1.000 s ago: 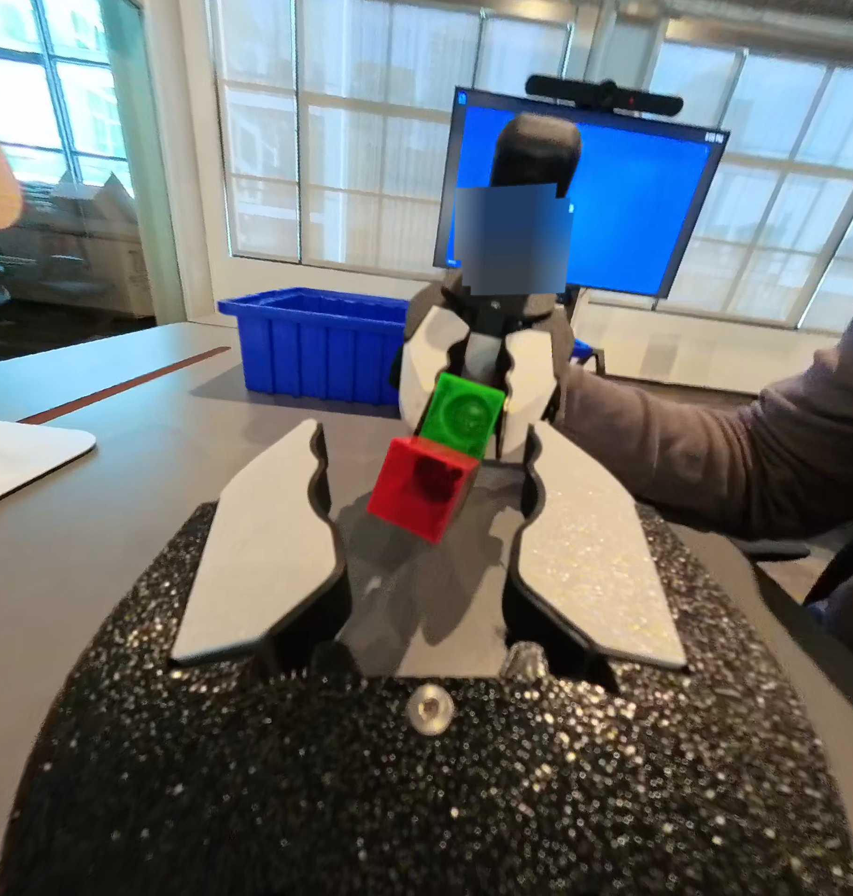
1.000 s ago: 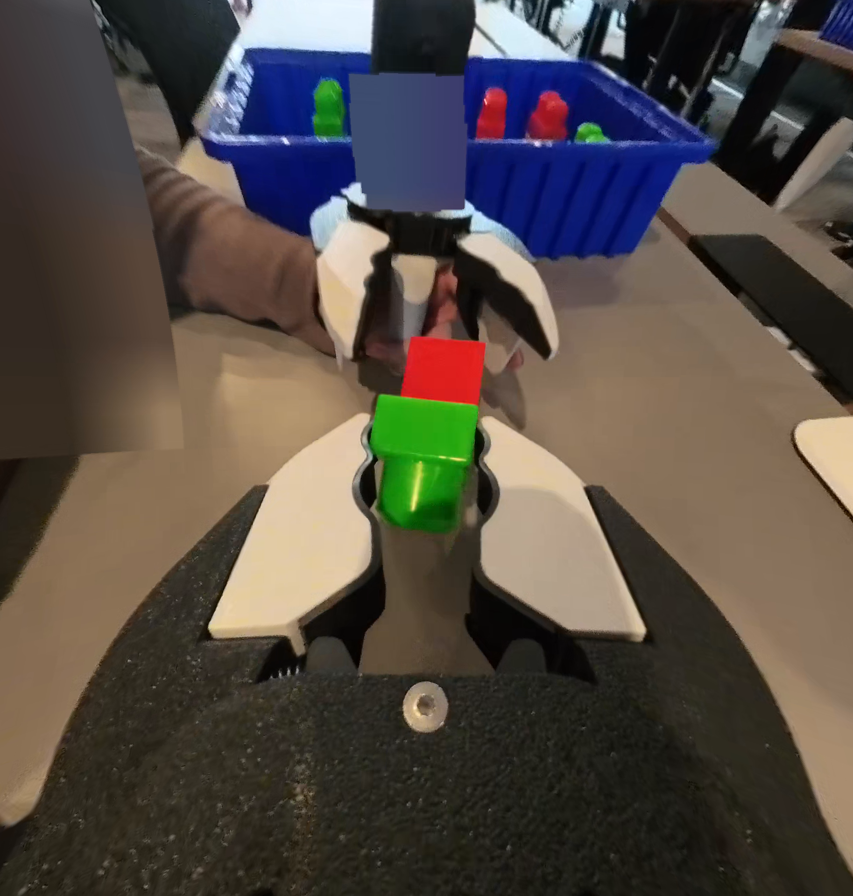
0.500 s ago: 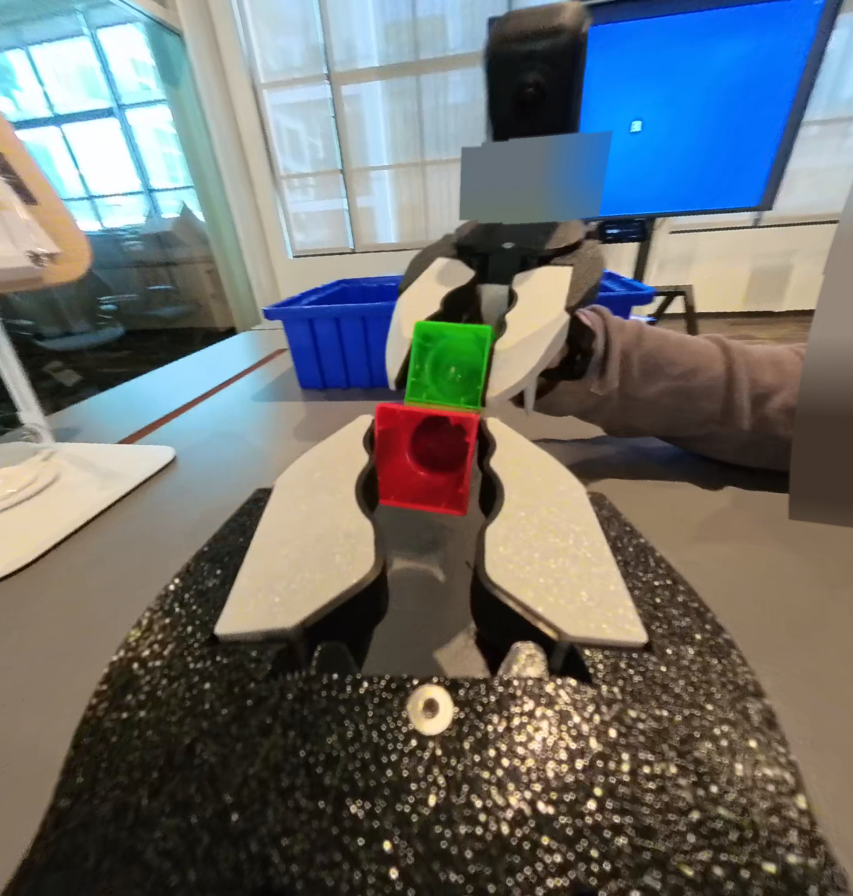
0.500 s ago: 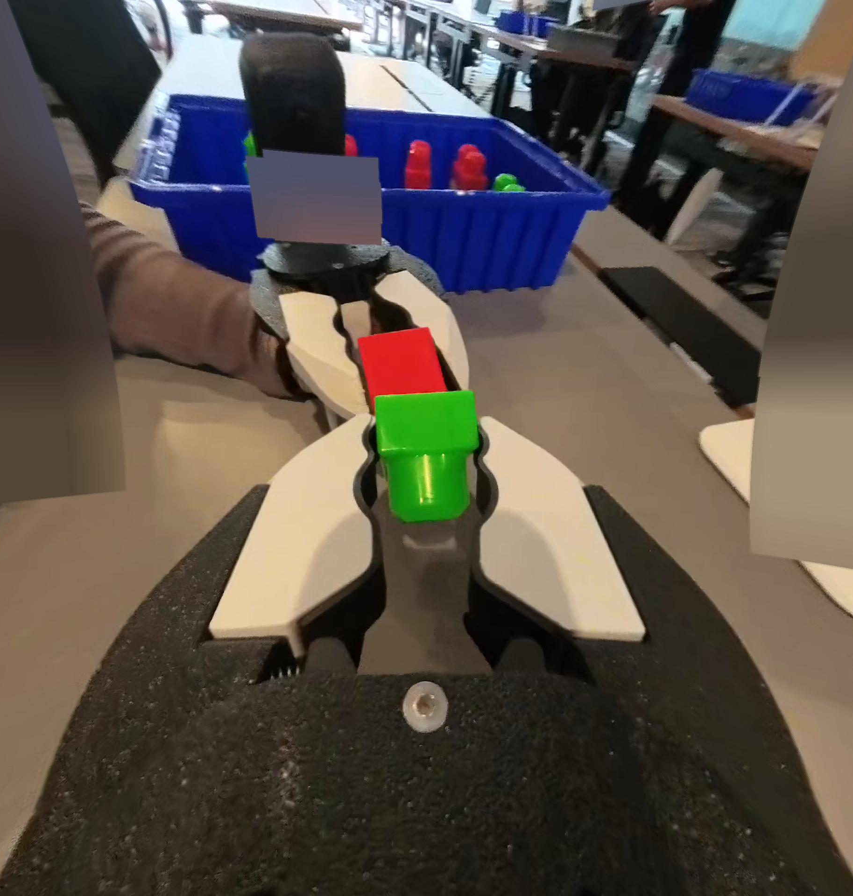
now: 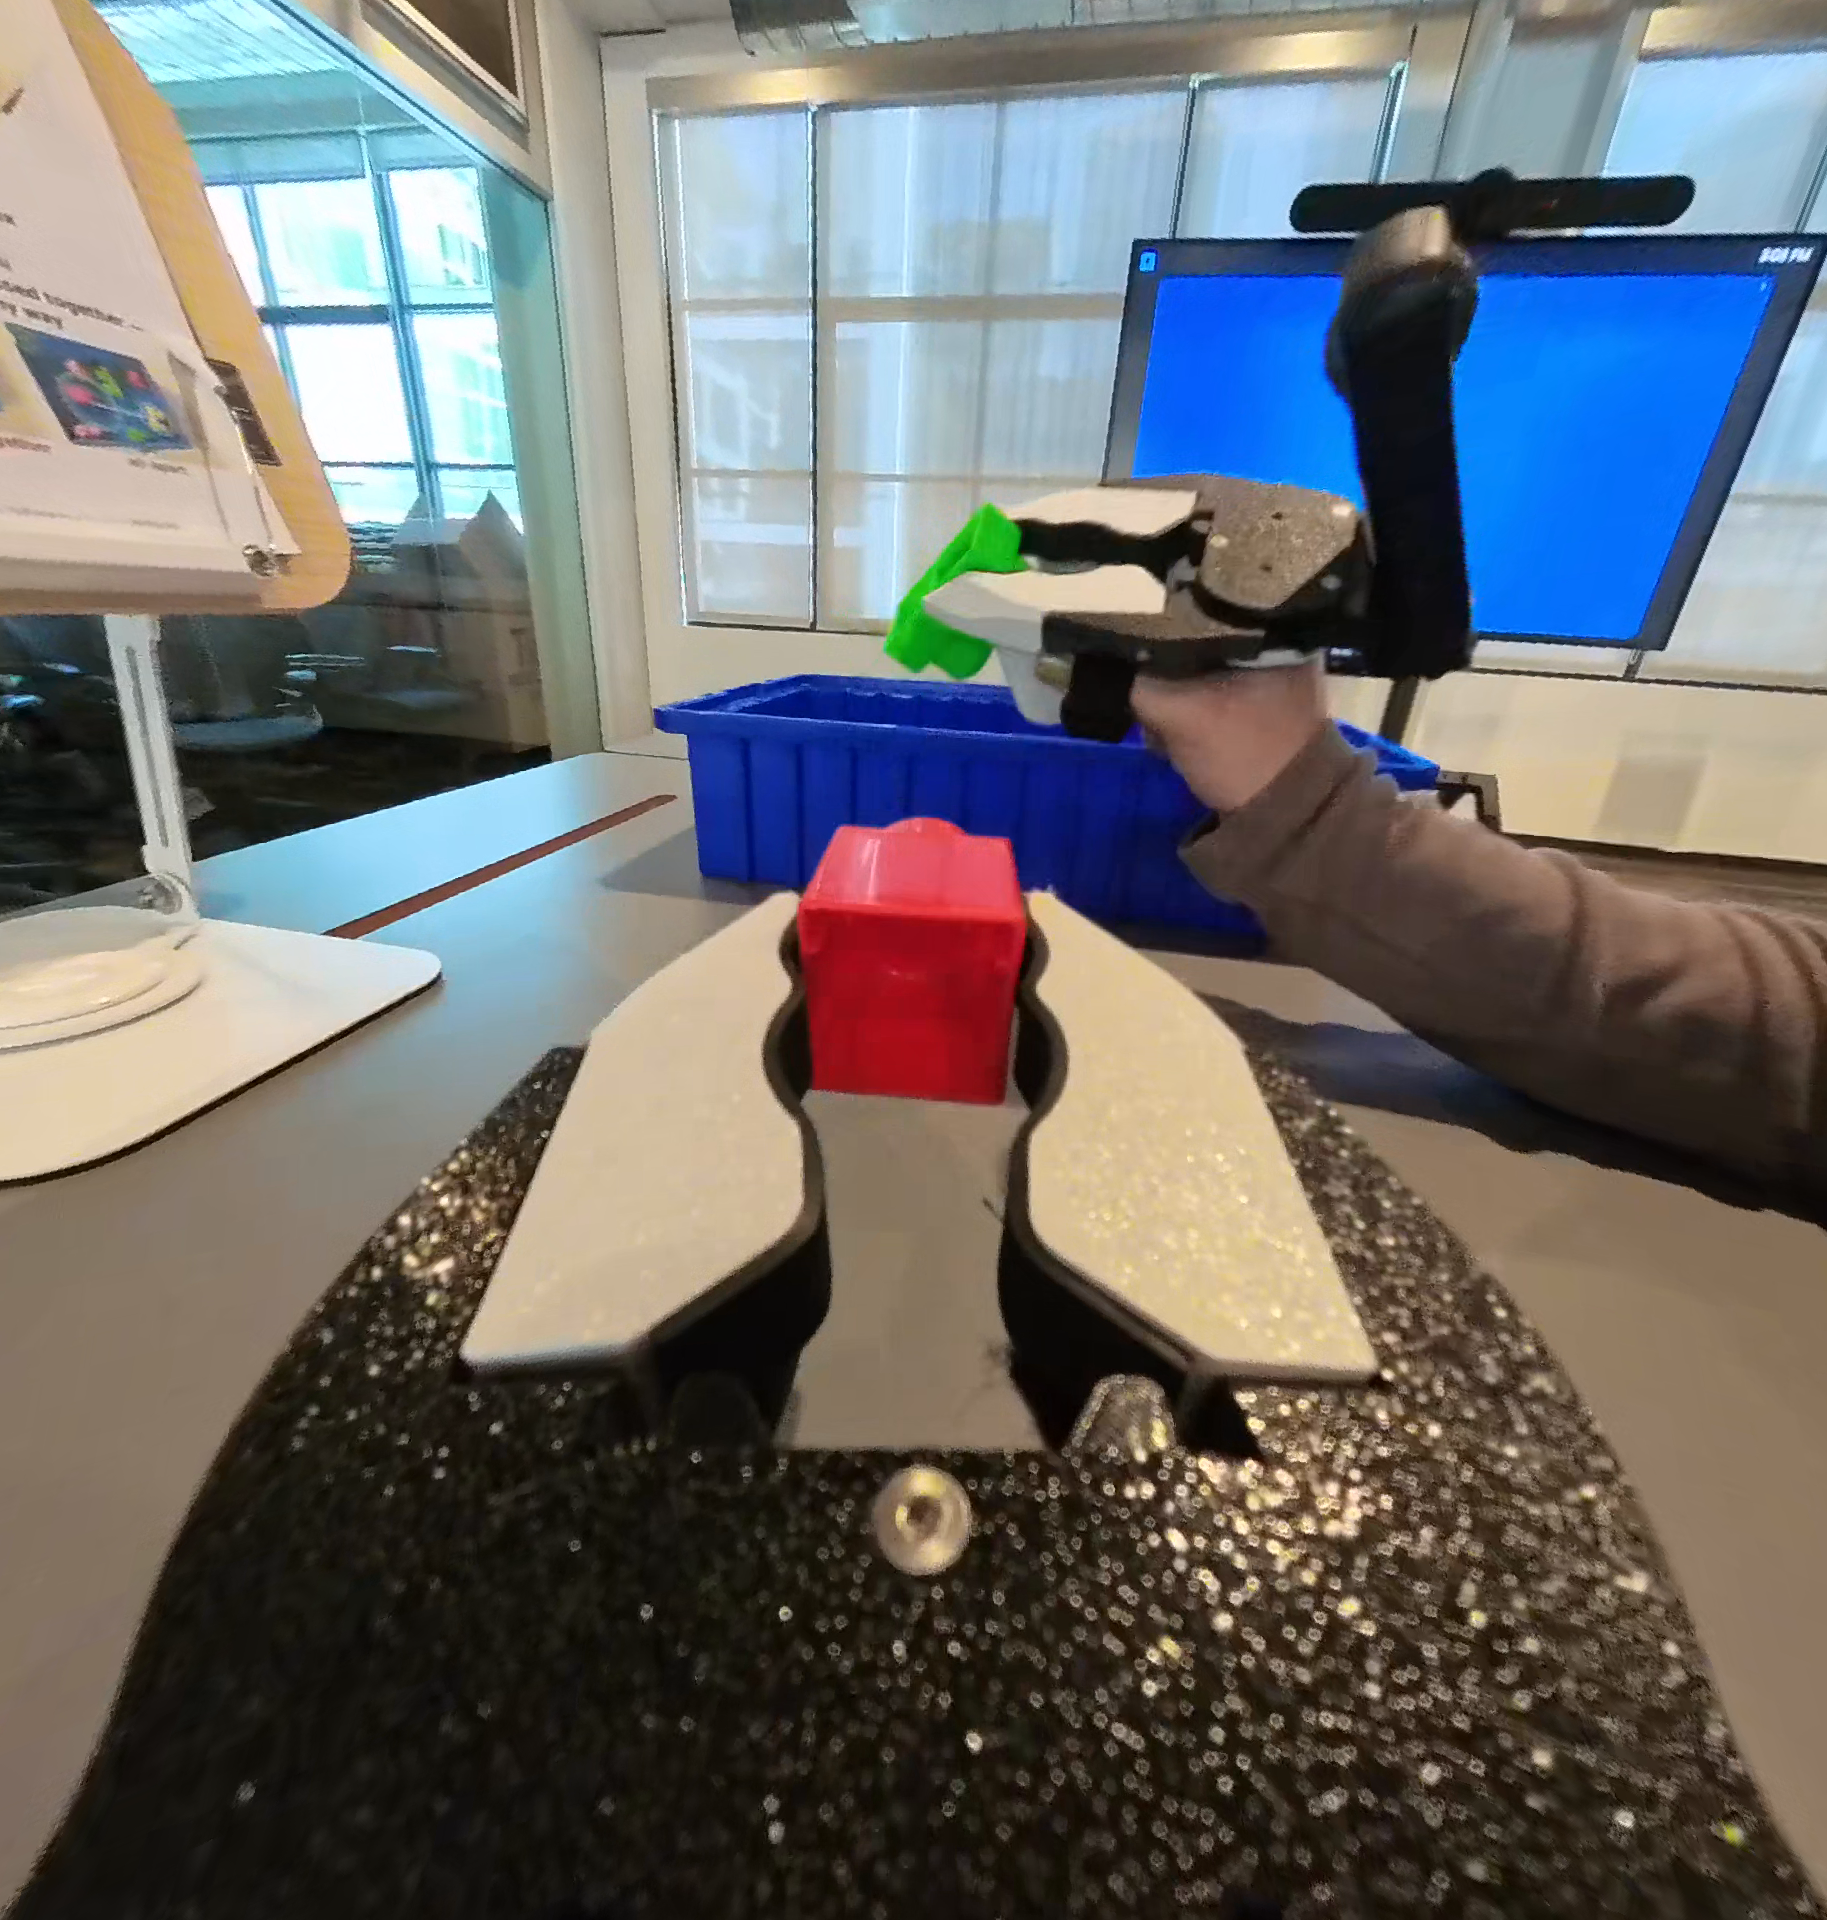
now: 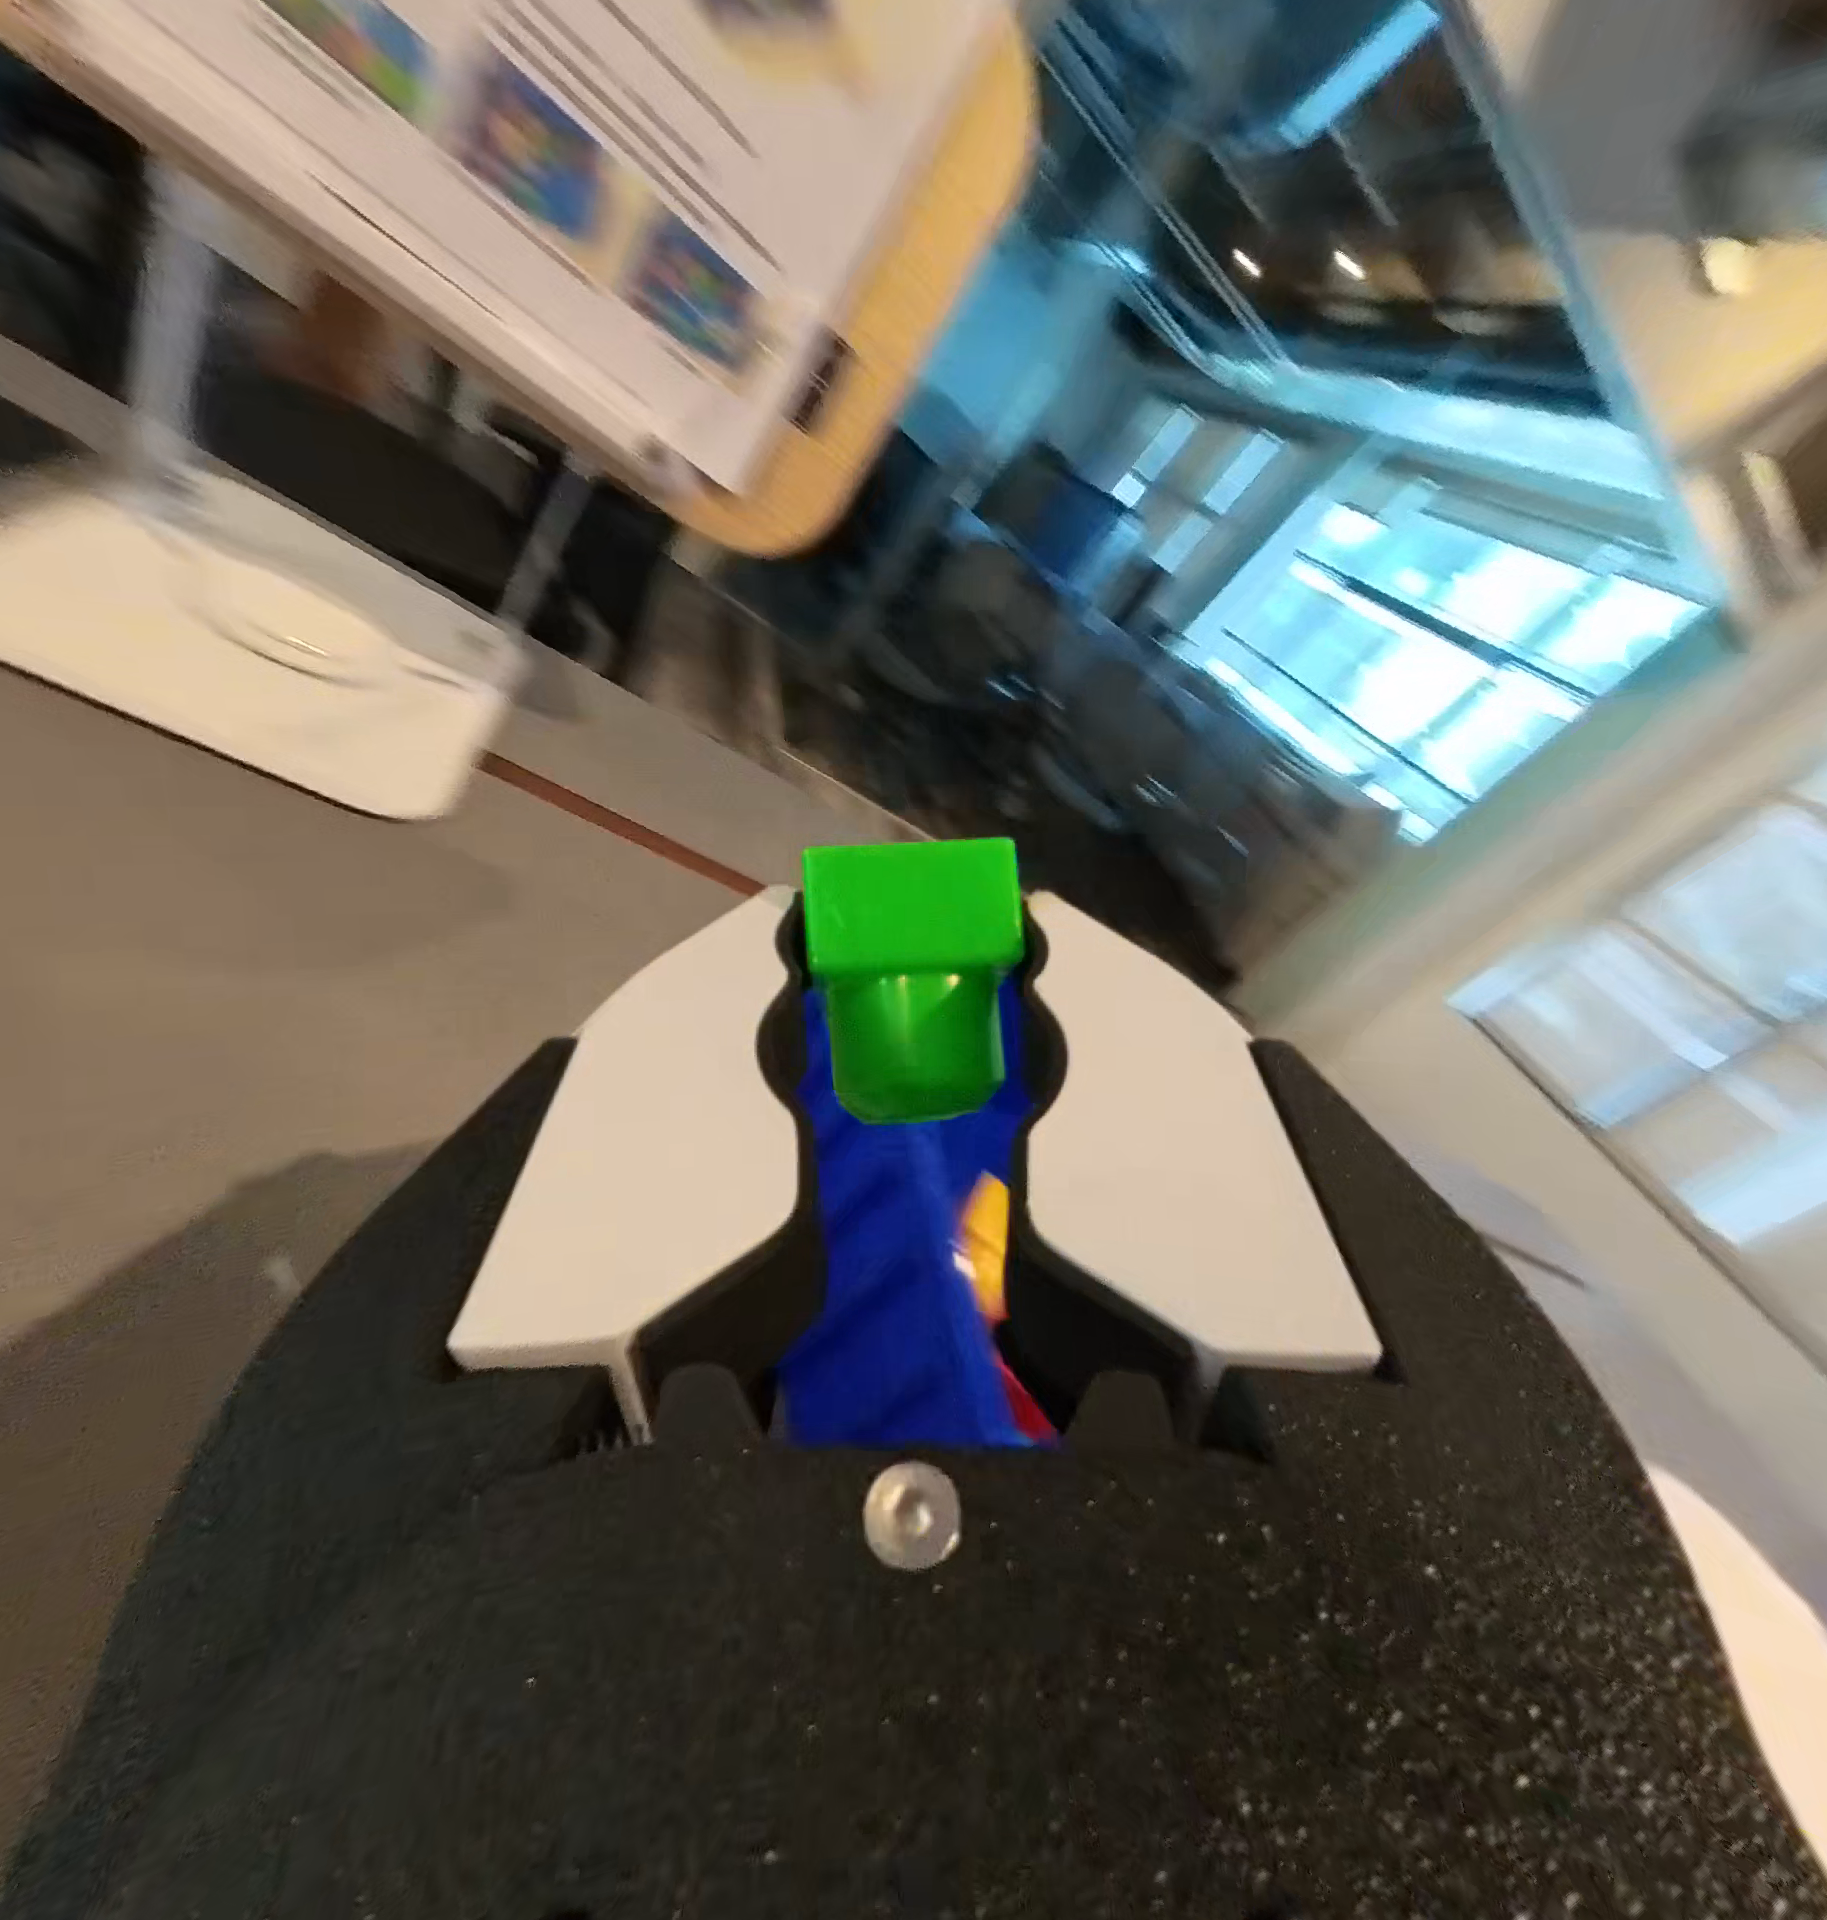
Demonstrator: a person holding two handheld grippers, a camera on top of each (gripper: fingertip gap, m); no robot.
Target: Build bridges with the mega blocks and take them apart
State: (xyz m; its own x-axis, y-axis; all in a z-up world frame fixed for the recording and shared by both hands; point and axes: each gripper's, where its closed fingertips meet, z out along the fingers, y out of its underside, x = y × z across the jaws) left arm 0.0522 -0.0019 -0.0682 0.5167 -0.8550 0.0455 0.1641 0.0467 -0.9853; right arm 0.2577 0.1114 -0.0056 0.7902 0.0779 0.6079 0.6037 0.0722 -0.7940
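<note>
My left gripper (image 5: 909, 935) is shut on a red block (image 5: 907, 997), held just above the grey table (image 5: 265, 1247). My right gripper (image 6: 911, 925) is shut on a green block (image 6: 909, 935), stud end toward the camera. In the left wrist view the right gripper (image 5: 976, 592) hangs tilted above the blue bin (image 5: 888, 790), the green block (image 5: 945, 613) sticking out of its fingers. The two blocks are apart. Through the right gripper's gap I see the blue bin (image 6: 888, 1299) below, with a blurred red and yellow shape in it.
A white stand base (image 5: 109, 1029) with a pole holds a clipboard with papers (image 5: 88, 343) at the left; it also shows blurred in the right wrist view (image 6: 213, 644). A blue monitor (image 5: 1511, 447) stands behind. A sleeved arm (image 5: 1511, 977) reaches across the table on the right. The tips of one gripper are about 25 cm away from the tips of the other.
The red and green blocks, joined before, have come apart. The right gripper lifted and swung over the bin with the green block. The left gripper keeps the red block.
</note>
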